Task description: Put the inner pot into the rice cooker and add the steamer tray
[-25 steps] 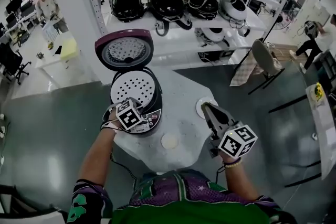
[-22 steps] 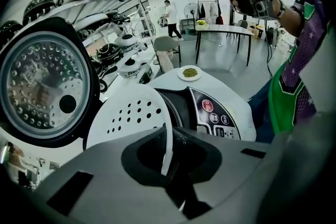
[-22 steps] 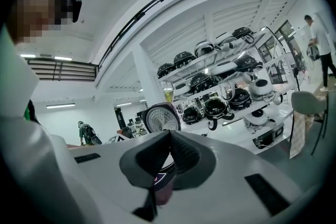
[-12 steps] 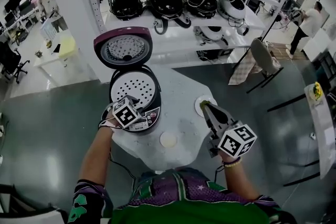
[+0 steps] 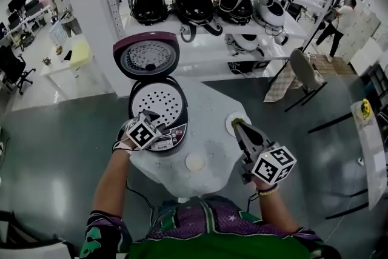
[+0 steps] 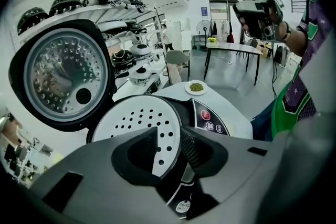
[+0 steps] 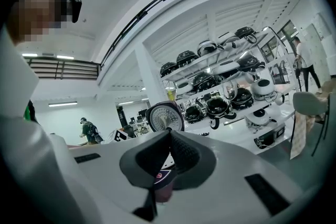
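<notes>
One rice cooker stands open on the white table, lid raised; the perforated steamer tray sits in its mouth. Left gripper: jaws have just been opening, apart astride the tray's near rim. Right gripper: closed, empty, near a small plate of green bits.

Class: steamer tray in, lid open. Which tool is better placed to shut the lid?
Probably left: the left tool, jaws just opened, sits at the steamer tray close to the lid; the right tool, shut, hovers by the small dish.
</notes>
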